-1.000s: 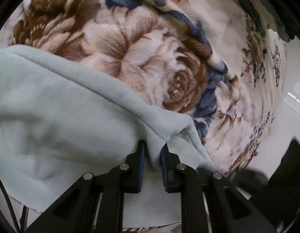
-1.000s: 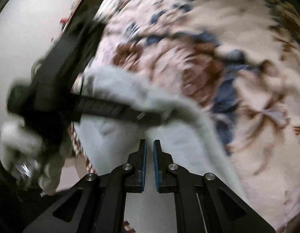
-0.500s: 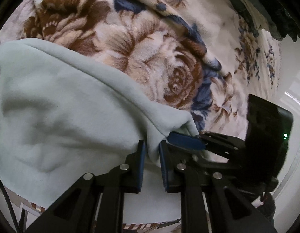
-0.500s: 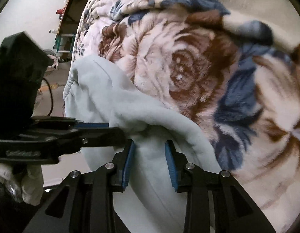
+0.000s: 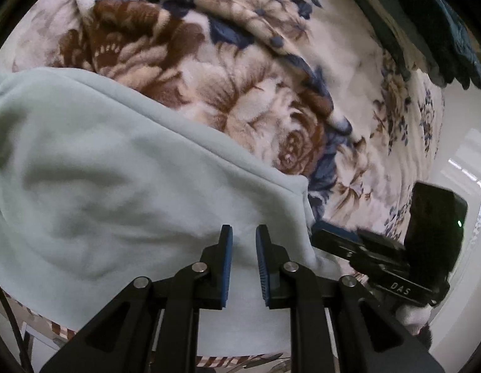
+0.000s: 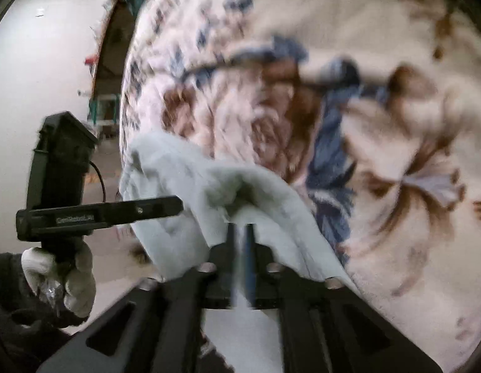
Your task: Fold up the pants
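Though right view blurred, right gripper (image 6: 240, 233) pinches pants (image 5: 122, 186) edge, near right; left gripper (image 5: 243, 233) spread over fabric; pants lie on floral blanket (image 5: 256, 71), near edge cut off.

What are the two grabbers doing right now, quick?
Left gripper: open, fingers apart above the pale green pants, holding nothing.
Right gripper: shut on a pinch of the pants; the view is blurry.

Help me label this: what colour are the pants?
Pale mint green pants, clearest in the left wrist view.
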`<state>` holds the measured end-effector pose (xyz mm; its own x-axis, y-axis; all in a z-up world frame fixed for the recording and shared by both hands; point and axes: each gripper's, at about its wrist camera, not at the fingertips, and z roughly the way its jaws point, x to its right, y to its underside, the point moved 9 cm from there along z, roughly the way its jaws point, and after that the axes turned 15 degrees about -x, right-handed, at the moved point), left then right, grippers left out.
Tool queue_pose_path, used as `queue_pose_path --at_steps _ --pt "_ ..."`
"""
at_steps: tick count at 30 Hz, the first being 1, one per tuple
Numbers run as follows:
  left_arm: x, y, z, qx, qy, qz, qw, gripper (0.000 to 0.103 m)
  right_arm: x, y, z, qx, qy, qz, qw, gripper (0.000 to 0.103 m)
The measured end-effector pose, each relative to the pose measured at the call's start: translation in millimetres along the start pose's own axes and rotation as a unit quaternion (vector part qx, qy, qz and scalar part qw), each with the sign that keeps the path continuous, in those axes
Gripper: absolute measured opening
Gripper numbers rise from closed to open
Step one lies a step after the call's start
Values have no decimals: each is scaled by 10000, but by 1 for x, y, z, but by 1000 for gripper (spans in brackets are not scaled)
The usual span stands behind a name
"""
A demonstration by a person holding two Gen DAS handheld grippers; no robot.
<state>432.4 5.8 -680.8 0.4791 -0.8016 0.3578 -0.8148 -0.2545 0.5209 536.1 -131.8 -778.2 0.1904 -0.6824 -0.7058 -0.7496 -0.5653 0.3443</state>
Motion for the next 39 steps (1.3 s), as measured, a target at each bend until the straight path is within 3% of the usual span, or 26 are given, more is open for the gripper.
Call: queue_pose_path --at_steps 6,7,8,9,14,15,19,21,26,30,33,36,39 --pt "17 5 7 -76 -60 163 9998 16 5 -1 34 -428 175 -156 9988 44" --pt "20 5 8 -77 -75 174 9998 16 2 -1 35 -379 205 -216 9988 40" --pt "21 5 9 -73 -95 173 9998 17 -4 0 34 -304 198 -330 9988 22" --pt "22 5 9 -77 -103 166 9998 17 -9 1 35 -290 200 -398 9986 13" --pt "23 4 14 -138 -80 122 9998 17 -10 -3 55 -346 593 -394 9969 13" --pt "22 3 14 -150 -78 116 9998 17 -5 -7 57 -340 495 -246 9979 19" --pt "18 2 14 -145 -133 104 9998 17 0 -14 58 -156 214 -11 9996 19" --pt "15 0 14 -139 -140 68 9998 17 -1 -10 57 -50 188 148 9997 9" --pt "5 -2 15 -175 -140 -15 9997 17 -3 5 13 855 -330 663 9936 7" --pt "6 -1 13 -180 -127 7 9998 17 -10 9 -10 1293 -231 726 9887 6" --pt "12 -3 13 -161 -144 104 9997 18 2 2 -3 1227 69 870 9886 6" --pt "20 -9 19 -126 -209 273 9993 19 19 -5 15 691 -356 1112 9908 8" --pt "24 -20 31 -117 -387 359 9985 19 21 3 1 673 14 974 9930 16"
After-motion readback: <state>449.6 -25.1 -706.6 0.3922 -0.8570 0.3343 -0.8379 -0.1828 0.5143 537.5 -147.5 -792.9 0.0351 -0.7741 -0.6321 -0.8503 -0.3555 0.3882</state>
